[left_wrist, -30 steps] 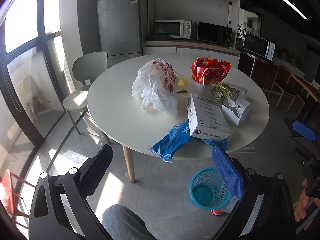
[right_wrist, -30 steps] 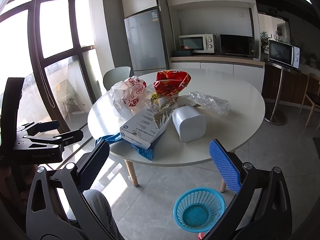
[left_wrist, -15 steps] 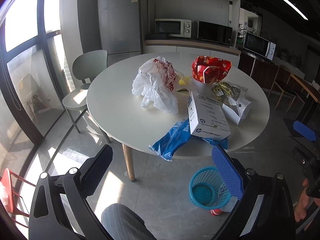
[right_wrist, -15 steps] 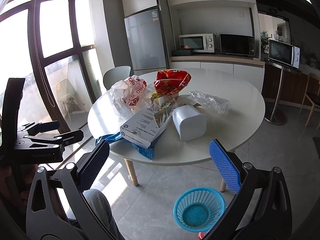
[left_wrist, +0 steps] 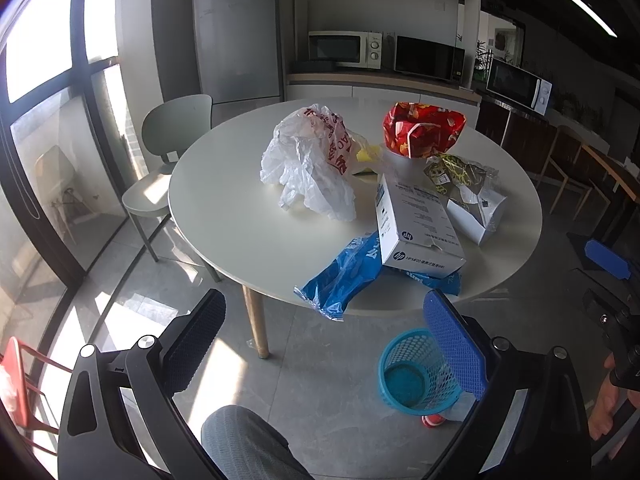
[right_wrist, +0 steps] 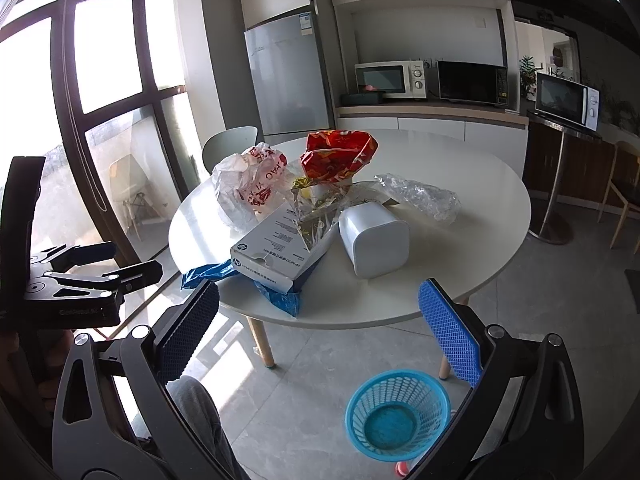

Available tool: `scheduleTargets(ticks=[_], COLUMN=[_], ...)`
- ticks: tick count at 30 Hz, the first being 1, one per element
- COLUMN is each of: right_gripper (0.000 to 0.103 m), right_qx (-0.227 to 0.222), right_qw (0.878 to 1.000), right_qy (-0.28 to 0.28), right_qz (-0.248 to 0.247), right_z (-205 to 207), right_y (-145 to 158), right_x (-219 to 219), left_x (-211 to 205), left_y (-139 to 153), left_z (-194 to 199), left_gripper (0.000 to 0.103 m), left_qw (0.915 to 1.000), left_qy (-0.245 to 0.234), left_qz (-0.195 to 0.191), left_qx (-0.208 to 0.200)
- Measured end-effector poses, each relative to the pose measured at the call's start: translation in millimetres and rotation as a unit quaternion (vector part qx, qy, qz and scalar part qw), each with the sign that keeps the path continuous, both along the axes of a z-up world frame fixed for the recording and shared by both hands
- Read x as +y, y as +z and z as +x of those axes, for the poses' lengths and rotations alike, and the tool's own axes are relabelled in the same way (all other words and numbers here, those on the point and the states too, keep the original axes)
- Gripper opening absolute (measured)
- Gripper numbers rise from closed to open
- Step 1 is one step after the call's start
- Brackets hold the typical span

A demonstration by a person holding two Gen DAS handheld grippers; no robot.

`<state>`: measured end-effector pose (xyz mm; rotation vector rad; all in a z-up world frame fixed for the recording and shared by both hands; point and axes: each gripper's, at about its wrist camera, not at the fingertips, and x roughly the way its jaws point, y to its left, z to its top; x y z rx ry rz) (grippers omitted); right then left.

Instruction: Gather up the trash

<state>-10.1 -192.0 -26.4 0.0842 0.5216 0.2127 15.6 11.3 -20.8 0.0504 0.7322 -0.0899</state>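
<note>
Two grippers, left gripper (left_wrist: 324, 340) and right gripper (right_wrist: 320, 324), jaws apart.

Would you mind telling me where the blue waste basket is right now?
The blue waste basket stands on the floor just in front of the round table, low and right of centre in both wrist views, beside the table's near edge.

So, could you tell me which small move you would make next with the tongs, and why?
Probably reach the left tongs forward to the blue plastic bag. Both tongs are open and empty, short of the table; the bag overhangs the near edge, closest, with the blue basket on the floor just below.
</note>
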Motion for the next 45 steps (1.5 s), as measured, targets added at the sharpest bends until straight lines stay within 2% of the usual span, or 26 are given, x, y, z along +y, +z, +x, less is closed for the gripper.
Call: scheduleTargets(ticks=[17, 27, 36, 43, 45], right_gripper=[0.095, 0.095, 0.095, 0.06, 0.06], right_qx=[0.008, 0.01, 0.02, 0.033, 0.031], right_qw=[1.0, 0.999, 0.999, 0.999, 0.999], right_qy=[-0.01, -0.032, 0.015, 0.02, 0.02], right_qz=[-0.004, -0.024, -0.022, -0.01, 0.002], right_z=[25, 80, 124, 135, 135], right_y=[-8, -30, -39, -47, -47], right_x=[-6, -25, -15, -16, -20], left_x=[-2, -16, -36, -40, -41], left_y=[-9, -19, -28, -27, -26], left_z=[23, 54, 84, 94, 97], left_gripper=[0.097, 0.097, 0.097, 0.097, 0.097], left_qw=[0.9998, 0.9991, 0.9976, 0.9959, 0.9956], left_qy=[-0.008, -0.017, -0.034, -0.047, -0.049], left_qz=[-0.007, -0.018, -0.034, -0.049, -0.049], left_qx=[0.018, 0.033, 0.05, 0.06, 0.062])
